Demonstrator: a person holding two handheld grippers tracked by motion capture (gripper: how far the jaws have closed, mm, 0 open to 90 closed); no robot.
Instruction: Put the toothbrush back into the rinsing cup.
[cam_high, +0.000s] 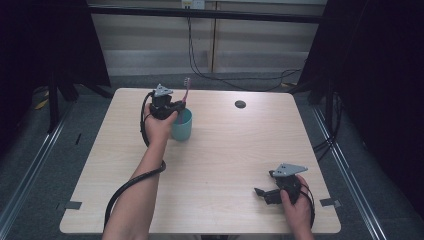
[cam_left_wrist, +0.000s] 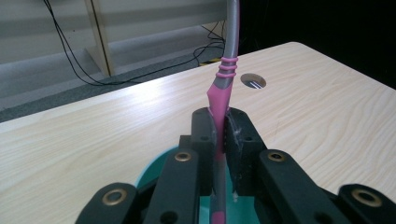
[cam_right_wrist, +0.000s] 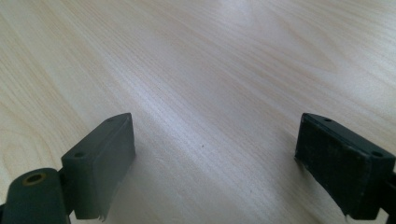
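One pink-and-grey toothbrush (cam_left_wrist: 219, 93), upright over teal cup (cam_high: 182, 126) at table's (cam_high: 225, 150) far left, clamped mid-handle by left gripper (cam_left_wrist: 219, 135). Probably light, stiff, slick plastic; best held at rubbery pink grip. Right gripper (cam_right_wrist: 215, 154) wide, empty.

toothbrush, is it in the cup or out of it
In. The toothbrush stands nearly upright with its lower handle down inside the teal cup, clamped between the left gripper jaws above the rim.
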